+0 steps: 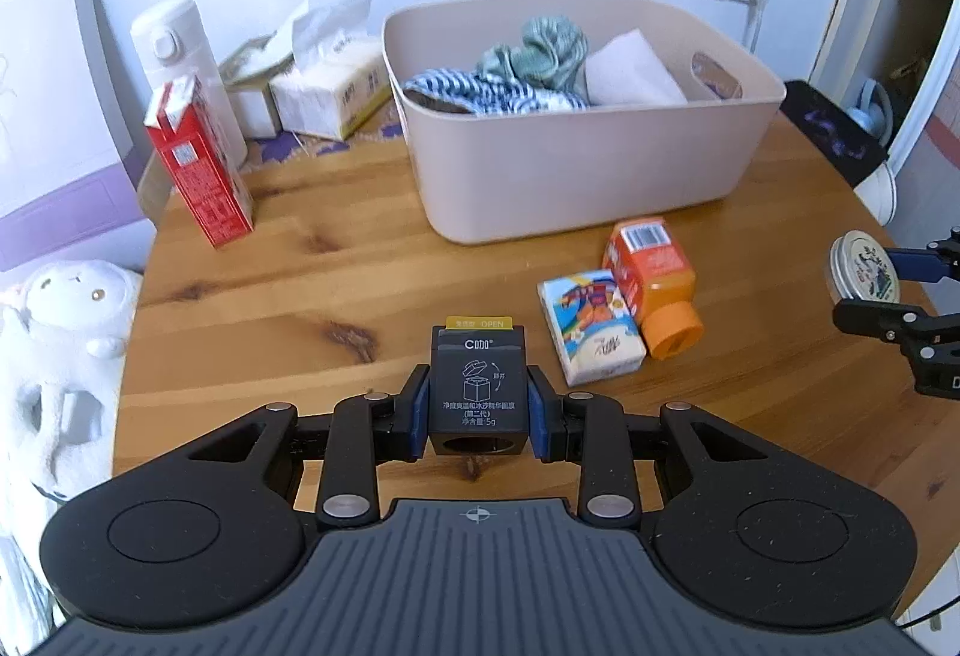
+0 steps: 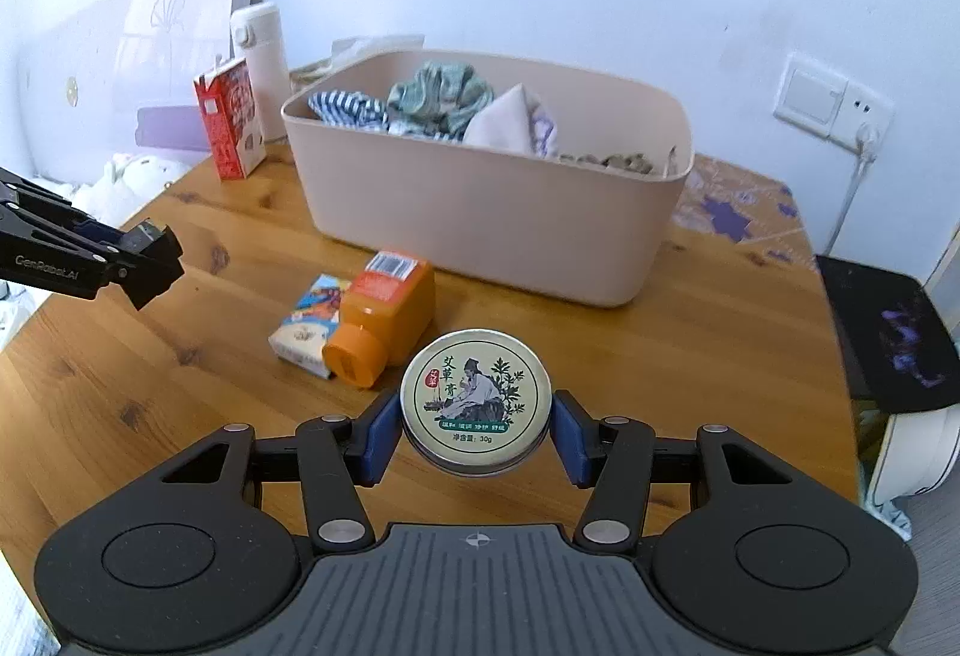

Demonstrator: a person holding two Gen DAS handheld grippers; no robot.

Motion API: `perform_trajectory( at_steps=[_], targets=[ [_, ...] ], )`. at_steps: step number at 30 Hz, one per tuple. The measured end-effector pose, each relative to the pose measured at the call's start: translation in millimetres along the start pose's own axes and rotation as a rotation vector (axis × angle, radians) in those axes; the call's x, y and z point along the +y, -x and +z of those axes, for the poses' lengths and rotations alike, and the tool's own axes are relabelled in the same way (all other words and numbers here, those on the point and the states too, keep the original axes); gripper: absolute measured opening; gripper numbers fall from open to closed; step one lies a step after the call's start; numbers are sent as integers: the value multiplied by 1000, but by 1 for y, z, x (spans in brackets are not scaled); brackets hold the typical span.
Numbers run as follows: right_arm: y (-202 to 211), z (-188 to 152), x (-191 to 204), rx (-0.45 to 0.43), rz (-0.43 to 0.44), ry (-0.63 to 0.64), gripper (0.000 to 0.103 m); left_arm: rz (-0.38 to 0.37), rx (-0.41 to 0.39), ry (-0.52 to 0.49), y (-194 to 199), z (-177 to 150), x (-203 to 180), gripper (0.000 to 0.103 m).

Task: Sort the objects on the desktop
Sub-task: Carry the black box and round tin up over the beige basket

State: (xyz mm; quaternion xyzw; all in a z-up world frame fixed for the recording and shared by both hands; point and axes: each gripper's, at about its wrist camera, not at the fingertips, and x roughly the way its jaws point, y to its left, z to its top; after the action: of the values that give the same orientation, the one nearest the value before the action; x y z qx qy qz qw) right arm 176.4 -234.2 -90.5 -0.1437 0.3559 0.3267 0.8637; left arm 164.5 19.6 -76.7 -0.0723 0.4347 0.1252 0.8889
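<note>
Left wrist view had the left gripper (image 1: 478,410) clamped on a small black box (image 1: 478,392) above the surface (image 1: 336,260); right gripper (image 2: 476,434) squeezed a round tin (image 2: 475,401), pink bin (image 2: 480,224) sitting far behind.

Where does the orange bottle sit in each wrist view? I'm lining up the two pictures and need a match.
Left wrist view: the orange bottle lies right of centre on the table, cap toward the camera, touching a small colourful pack on its left.
Right wrist view: the orange bottle lies just left of centre, above and left of the held tin.
Shared landmark: the pink bin just behind it.
</note>
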Motion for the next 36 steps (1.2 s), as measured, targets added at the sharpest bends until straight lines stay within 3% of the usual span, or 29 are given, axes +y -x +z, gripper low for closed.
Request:
perform_trajectory(
  at_steps=[17, 36],
  targets=[
    [30, 46, -14, -149, -56, -8, 51, -20, -88, -24, 22, 47, 2, 32],
    [-8, 104, -57, -188, -55, -5, 51, 2, -181, -64, -11, 141, -12, 32]
  ],
)
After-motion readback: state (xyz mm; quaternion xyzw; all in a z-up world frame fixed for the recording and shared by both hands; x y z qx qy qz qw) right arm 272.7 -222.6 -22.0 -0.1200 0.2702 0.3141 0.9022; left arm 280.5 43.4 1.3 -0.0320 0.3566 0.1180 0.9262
